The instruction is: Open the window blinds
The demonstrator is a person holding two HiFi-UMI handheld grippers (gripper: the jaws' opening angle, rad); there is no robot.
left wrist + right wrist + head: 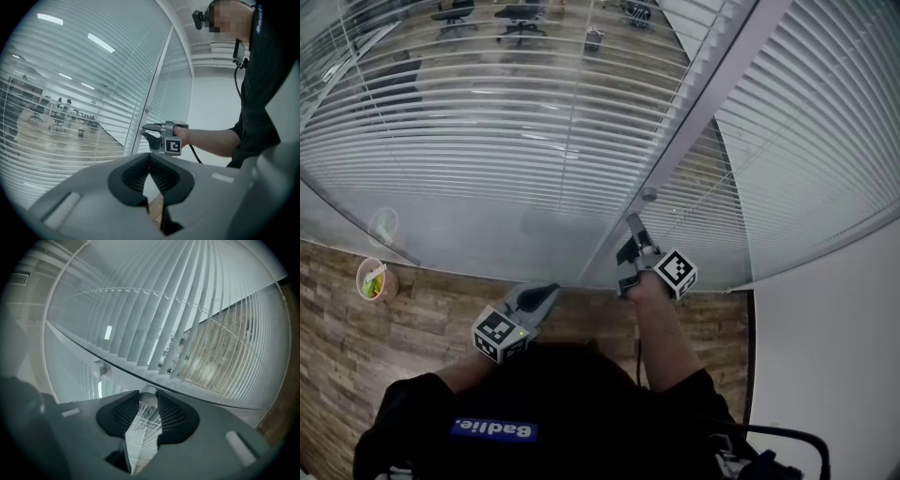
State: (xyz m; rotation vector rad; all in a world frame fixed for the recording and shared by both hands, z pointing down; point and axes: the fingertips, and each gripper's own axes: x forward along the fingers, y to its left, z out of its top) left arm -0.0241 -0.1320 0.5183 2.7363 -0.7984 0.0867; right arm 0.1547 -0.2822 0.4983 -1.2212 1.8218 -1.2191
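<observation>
White slatted blinds point(487, 122) hang behind the glass, left and right of a slanting grey window frame point(694, 122). In the right gripper view, a small round knob point(149, 392) on the frame sits between the pads of my right gripper point(149, 401), which is shut on it. In the head view that gripper point(631, 225) reaches up to the frame, its tip covering the held knob. A second knob point(649, 195) sits just past it, free. My left gripper point(546, 295) hangs lower and to the left, off the glass, shut with nothing in it point(150, 165).
A cup point(375, 279) with colourful contents stands on the wood floor at the left, by the glass. A white wall point(834, 356) closes the right side. Office chairs point(520, 17) show through the slats beyond the window.
</observation>
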